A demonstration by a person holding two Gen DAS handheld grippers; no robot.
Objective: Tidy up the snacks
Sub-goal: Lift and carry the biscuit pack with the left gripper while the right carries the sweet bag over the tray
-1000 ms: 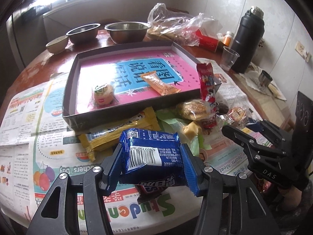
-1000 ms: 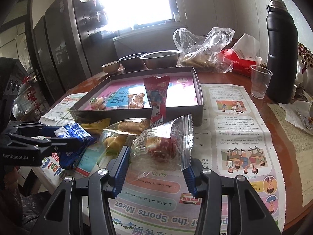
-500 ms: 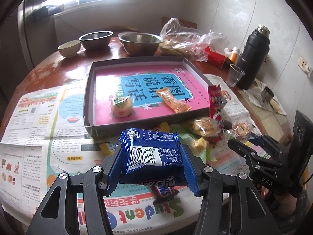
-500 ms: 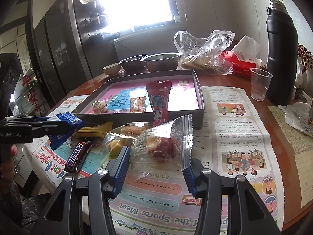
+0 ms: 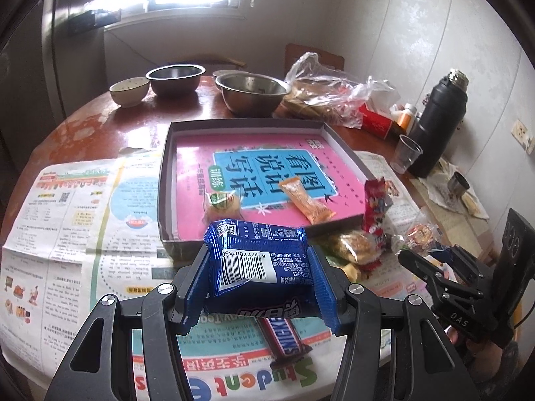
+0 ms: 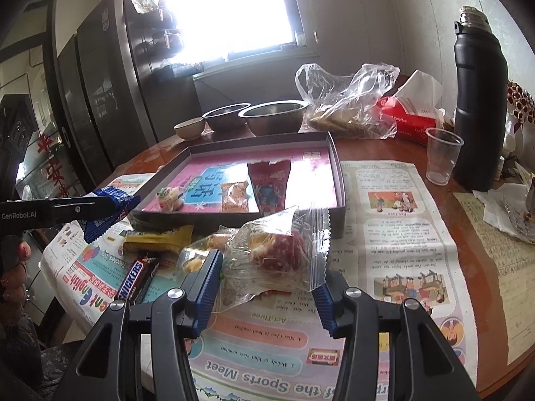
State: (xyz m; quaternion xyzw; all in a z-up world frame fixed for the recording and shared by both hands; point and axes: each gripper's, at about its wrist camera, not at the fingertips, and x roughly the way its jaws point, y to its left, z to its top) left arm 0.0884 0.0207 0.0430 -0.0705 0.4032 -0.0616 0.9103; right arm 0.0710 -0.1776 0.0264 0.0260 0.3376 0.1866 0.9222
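Observation:
My left gripper (image 5: pixel 257 284) is shut on a blue snack packet (image 5: pixel 260 260) and holds it above the near rim of the dark tray (image 5: pixel 164 180). Seen from the right wrist, that blue packet (image 6: pixel 107 207) hangs left of the tray (image 6: pixel 337 173). My right gripper (image 6: pixel 267 280) is shut on a clear bag with a red pastry (image 6: pixel 277 250), in front of the tray. Inside the tray lie a round wrapped cake (image 5: pixel 222 202) and an orange packet (image 5: pixel 306 204). A red packet (image 5: pixel 374 207) leans on the tray's corner. A Snickers bar (image 5: pixel 281 337) lies on the newspaper below the left gripper.
Loose snacks, including a yellow packet (image 6: pixel 157 237), are piled before the tray. Behind it stand two steel bowls (image 5: pixel 250 92), a small bowl (image 5: pixel 128 90), a plastic bag (image 5: pixel 327 93), a red tissue box (image 6: pixel 411 117), a plastic cup (image 6: pixel 441 153) and a black flask (image 6: pixel 478 100).
My left gripper has risen with the blue packet and moved toward the tray, uncovering the Snickers bar on the newspaper. The right gripper has stayed still with the clear bag.

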